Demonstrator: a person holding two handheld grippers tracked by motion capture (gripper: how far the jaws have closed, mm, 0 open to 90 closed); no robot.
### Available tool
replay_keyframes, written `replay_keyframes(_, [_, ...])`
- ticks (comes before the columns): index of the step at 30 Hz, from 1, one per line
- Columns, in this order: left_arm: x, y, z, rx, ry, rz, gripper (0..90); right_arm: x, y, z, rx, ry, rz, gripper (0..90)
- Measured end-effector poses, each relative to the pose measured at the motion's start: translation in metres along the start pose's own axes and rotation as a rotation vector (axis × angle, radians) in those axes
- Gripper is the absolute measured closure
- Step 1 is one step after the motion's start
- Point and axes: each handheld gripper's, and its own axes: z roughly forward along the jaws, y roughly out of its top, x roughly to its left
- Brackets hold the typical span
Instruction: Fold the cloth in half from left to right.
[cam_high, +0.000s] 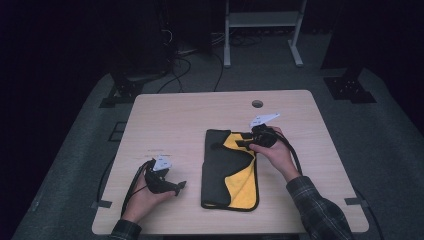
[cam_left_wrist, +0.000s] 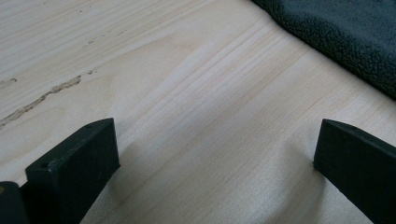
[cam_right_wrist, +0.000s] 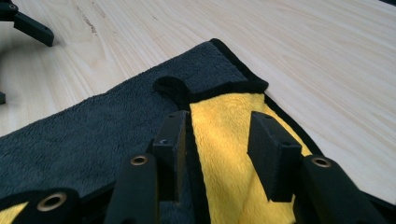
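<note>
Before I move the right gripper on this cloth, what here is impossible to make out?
- Right gripper, right gripper view: whether its pads touch the cloth; the jaws hide the pile beneath.
- High view: right gripper's jaw gap; too small, dark.
- Left gripper, left gripper view: the frame edge cuts off the cloth.

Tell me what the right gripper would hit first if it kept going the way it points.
Probably the cloth: the right gripper points low across its yellow side, toward the dark folded edge just ahead.
</note>
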Motion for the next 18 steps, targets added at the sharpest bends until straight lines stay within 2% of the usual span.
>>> replay_keyframes(10, [0.0,0.0,0.0,0.0,0.0,0.0,0.0,0.008,0.008,0.025,0.029,0.026,-0.028,56.9])
replay_keyframes(18, [0.0,0.0,0.0,0.002,0.0,0.0,0.0,0.014,0.009,0.051,0.062,0.042,-0.047,62.0])
